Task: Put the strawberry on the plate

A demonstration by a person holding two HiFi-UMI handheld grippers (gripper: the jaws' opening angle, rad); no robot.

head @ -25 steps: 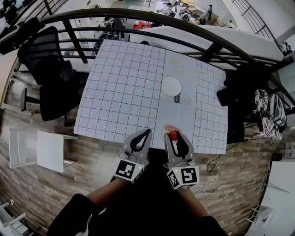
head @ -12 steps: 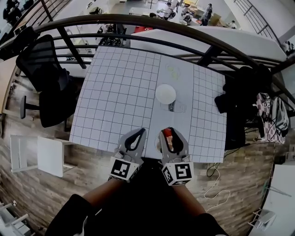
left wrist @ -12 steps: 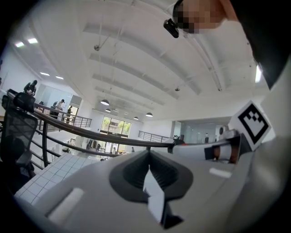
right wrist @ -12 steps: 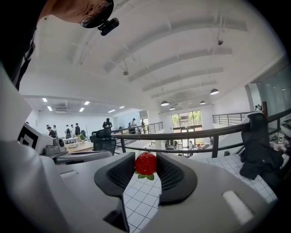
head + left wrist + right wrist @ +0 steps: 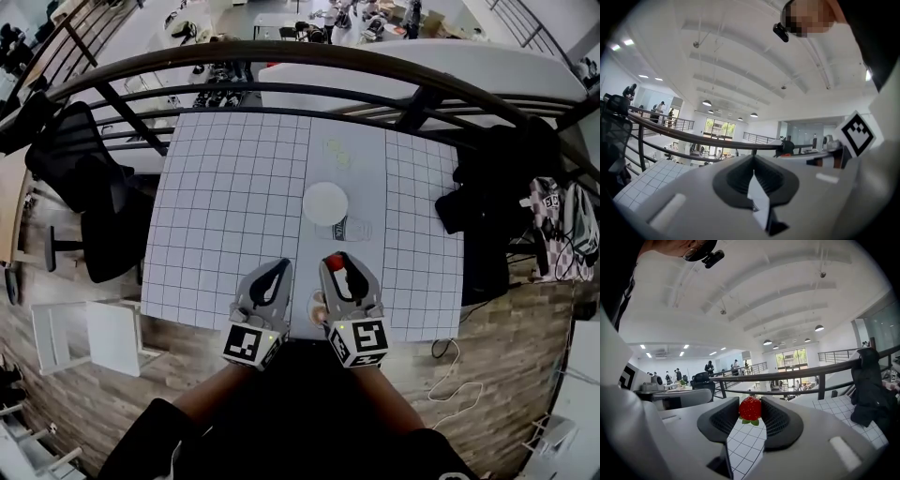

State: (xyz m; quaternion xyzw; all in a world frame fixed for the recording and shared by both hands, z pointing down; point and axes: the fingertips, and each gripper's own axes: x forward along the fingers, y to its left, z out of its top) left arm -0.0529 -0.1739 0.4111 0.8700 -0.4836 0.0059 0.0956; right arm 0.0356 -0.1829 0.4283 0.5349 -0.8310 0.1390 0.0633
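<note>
The right claw (image 5: 337, 264) grips the strawberry (image 5: 750, 407) above the near edge of the desk (image 5: 234, 216), well apart from the white plate (image 5: 325, 202) farther off, which looks empty. The left claw (image 5: 753, 161) is clenched on nothing.

A grid-patterned table (image 5: 225, 206) fills the frame centre on a wood-plank floor (image 5: 84, 412), a black office chair (image 5: 94, 202) at left, a curved black railing (image 5: 281, 52) above.
</note>
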